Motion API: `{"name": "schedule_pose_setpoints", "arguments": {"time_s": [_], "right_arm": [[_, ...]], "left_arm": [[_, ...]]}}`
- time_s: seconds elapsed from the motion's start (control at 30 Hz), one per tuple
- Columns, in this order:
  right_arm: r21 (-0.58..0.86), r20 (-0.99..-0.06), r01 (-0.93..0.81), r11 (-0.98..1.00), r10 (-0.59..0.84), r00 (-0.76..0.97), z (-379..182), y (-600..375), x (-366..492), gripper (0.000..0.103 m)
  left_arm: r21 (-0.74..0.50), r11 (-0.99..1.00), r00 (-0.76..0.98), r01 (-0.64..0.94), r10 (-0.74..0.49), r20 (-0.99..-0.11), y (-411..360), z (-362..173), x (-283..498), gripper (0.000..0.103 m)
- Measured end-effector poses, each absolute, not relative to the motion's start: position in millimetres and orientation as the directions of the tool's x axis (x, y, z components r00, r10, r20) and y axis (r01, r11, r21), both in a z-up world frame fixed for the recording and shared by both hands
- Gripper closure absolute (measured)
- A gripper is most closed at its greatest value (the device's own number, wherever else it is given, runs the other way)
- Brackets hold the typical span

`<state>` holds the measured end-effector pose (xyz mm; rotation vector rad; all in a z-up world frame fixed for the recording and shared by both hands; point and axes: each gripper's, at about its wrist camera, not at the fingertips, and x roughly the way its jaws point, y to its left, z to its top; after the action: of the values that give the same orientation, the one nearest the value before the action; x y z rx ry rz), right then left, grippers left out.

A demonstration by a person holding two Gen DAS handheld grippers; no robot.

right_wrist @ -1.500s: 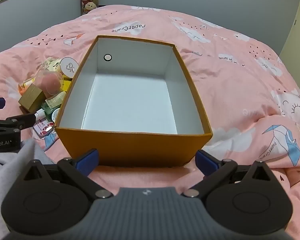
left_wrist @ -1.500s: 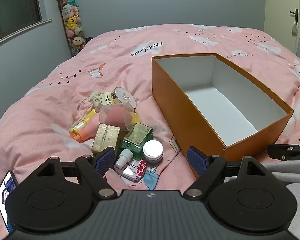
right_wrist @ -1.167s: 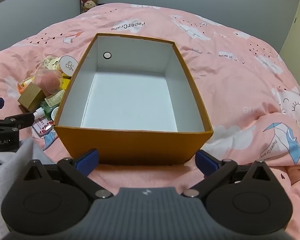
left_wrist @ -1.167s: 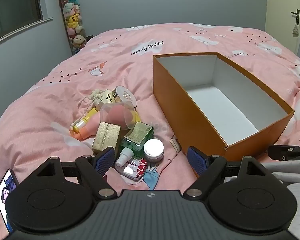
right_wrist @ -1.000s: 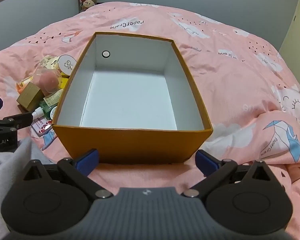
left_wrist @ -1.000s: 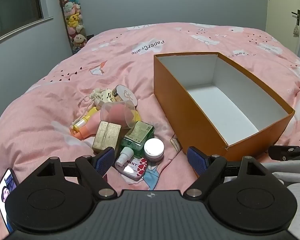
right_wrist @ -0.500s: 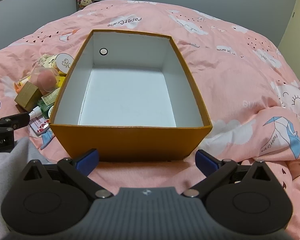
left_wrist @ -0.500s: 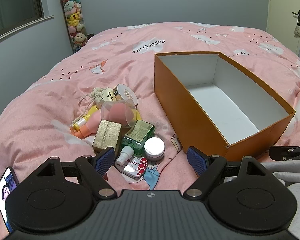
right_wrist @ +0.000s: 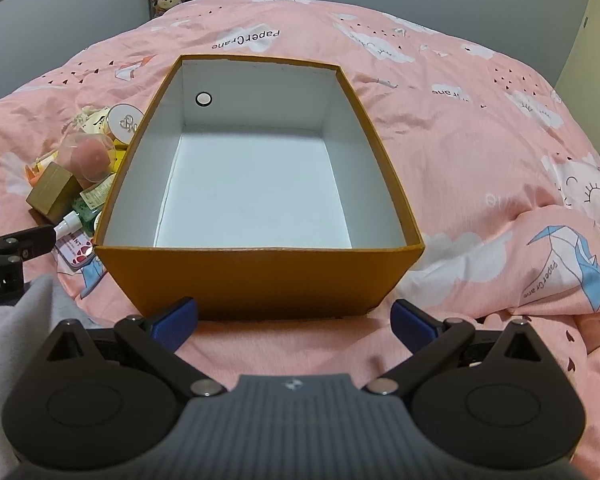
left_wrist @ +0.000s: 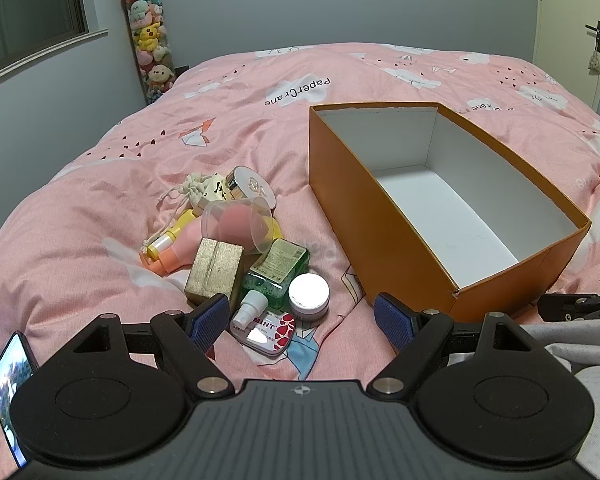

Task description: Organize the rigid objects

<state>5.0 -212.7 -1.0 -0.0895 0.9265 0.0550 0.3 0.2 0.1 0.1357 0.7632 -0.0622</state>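
An empty orange box point(left_wrist: 352, 208) with a white inside lies on the pink bed; in the right wrist view the orange box point(right_wrist: 260, 276) sits just beyond my right gripper point(right_wrist: 294, 326), which is open and holds nothing. Left of the box is a heap of small items: a gold block point(left_wrist: 215, 266), a green bottle point(left_wrist: 278, 270), a white jar point(left_wrist: 309, 294), a mint tin point(left_wrist: 267, 330), a clear cup with a pink sponge point(left_wrist: 238, 224) and a round compact point(left_wrist: 252, 188). My left gripper point(left_wrist: 302, 318) hangs open just short of the heap.
The pink duvet point(left_wrist: 260, 120) covers the whole bed. A phone point(left_wrist: 8, 376) shows at the lower left edge. A tube of plush toys point(left_wrist: 148, 40) stands by the far wall. A grey sleeve point(right_wrist: 16, 320) and the left gripper's tip point(right_wrist: 24, 246) appear at left in the right wrist view.
Both grippers have drifted slightly; the right one has edged closer over the box. Nothing was picked up and both stayed open.
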Motion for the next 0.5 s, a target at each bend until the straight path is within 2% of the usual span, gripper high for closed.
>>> {"name": "schedule_pose_setpoints", "arguments": {"time_s": [0.5], "right_arm": [[-0.050,-0.803,-0.082,0.995,0.009,0.596,-1.8,-213.6,5.6,0.002]], "left_arm": [[0.098,0.990,0.720,0.105,-0.008,-0.694,0.3,0.1,0.3,0.007]]}}
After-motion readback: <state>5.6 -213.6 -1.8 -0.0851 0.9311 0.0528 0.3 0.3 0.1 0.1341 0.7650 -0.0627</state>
